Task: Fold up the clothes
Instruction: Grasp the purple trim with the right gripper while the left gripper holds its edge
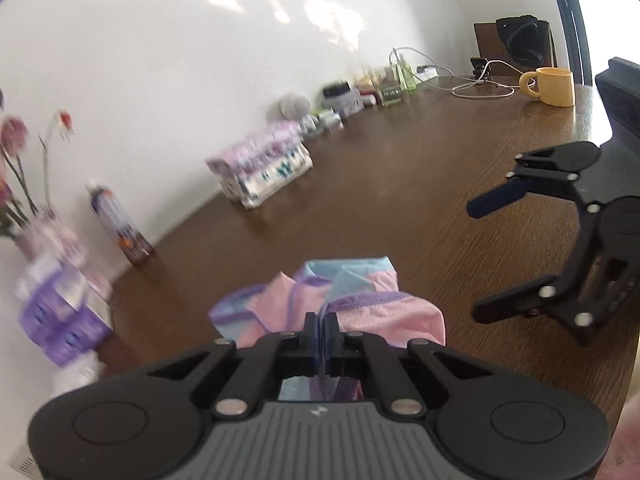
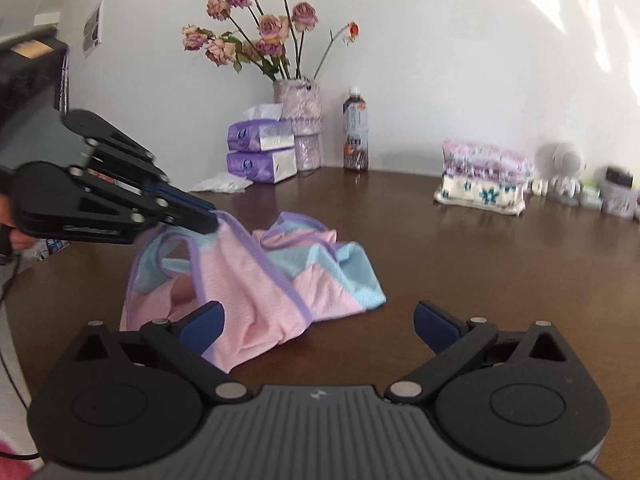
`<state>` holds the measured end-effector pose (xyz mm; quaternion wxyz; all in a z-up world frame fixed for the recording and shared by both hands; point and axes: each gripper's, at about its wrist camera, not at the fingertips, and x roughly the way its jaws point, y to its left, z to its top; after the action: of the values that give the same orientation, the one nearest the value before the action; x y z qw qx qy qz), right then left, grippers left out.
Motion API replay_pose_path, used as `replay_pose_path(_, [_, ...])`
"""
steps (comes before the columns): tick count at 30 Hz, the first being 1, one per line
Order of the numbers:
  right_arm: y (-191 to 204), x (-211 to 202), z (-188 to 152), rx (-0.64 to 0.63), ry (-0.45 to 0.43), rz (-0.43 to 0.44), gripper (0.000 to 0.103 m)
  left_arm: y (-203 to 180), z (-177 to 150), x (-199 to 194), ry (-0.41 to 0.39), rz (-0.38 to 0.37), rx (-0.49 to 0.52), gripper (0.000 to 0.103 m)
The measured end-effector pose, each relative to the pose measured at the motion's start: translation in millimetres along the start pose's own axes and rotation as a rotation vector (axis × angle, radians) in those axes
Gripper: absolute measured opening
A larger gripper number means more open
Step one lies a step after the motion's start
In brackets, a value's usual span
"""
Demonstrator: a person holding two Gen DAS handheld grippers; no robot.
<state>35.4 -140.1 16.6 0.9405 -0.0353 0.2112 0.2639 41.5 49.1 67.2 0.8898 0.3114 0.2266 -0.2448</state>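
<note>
- Pink, pale-blue and lilac-trimmed mesh garment [image 2: 256, 280] crumpled in a loose heap on the dark brown wooden table [image 2: 480, 264], well in front of the glittery pink vase of dried roses [image 2: 298, 120] against the white wall.
- Left gripper [image 2: 212, 220], black with blue pads, clamped tight on a lilac-edged fold of that garment, lifting the fold a little off the heap, on the near left of the vase.
- Same pinch from the left wrist view: fingers [image 1: 320, 336] pressed together with purple trim caught between them.
- Right gripper [image 2: 318, 326] spread wide and holding nothing, just in front of the garment's near edge, farther from the vase than the cloth; left fingertip over pink fabric, contact impossible to judge.
- Two stacked purple tissue packs [image 2: 262, 152] touching the vase on its left.
- Dark tea bottle [image 2: 355, 136] just right of the vase.
- Stack of folded floral cloths [image 2: 484, 184] well to the right of the vase, near the wall.
- Yellow mug [image 1: 552, 86] at the far end of the table, well apart from the vase.
</note>
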Motion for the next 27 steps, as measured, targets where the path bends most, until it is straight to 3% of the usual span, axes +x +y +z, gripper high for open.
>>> replay_pose_path(4, [2.2, 15.9, 16.4, -0.060, -0.005, 0.040, 0.102, -21.8, 1.4, -23.7, -0.049, 0.131, 0.146, 0.002])
replay_pose_path(9, [20.9, 42.1, 33.9, -0.225, 0.038, 0.081, 0.072, -41.6, -3.2, -37.8, -0.064, 0.185, 0.238, 0.001])
replay_pose_path(10, [26.8, 46.7, 35.6, -0.271, 0.044, 0.078, 0.062, -44.2, -4.2, -39.3, -0.064, 0.192, 0.250, 0.001])
replay_pose_path(11, [32.7, 51.3, 37.2, -0.315, 0.051, 0.074, 0.042, -45.7, -5.2, -40.6, -0.060, 0.190, 0.253, 0.001])
replay_pose_path(12, [36.9, 55.4, 38.8, -0.347, 0.061, 0.083, 0.033, -45.7, -5.6, -40.8, -0.052, 0.182, 0.249, 0.001])
replay_pose_path(13, [39.6, 57.9, 40.4, -0.358, 0.075, 0.098, 0.013, -45.4, -6.1, -40.5, -0.044, 0.175, 0.243, 0.001])
replay_pose_path(14, [42.1, 60.1, 42.0, -0.363, 0.089, 0.113, 0.005, -44.2, -6.7, -39.2, -0.034, 0.167, 0.232, 0.002])
replay_pose_path(16, [41.8, 56.0, 46.4, -0.348, 0.057, 0.092, 0.004, -38.6, -7.4, -36.6, -0.020, 0.147, 0.186, 0.004])
replay_pose_path(21, [39.9, 27.6, 62.6, -0.346, -0.119, -0.029, 0.003, -19.8, -0.4, -29.4, -0.027, 0.105, 0.045, 0.012])
replay_pose_path(24, [43.3, 13.0, 68.7, -0.378, -0.178, -0.055, 0.003, -12.9, 11.6, -25.0, -0.053, 0.043, 0.003, 0.026])
replay_pose_path(27, [47.8, 3.4, 70.7, -0.415, -0.208, -0.067, 0.003, -13.0, 21.3, -16.4, -0.047, -0.018, -0.011, 0.026])
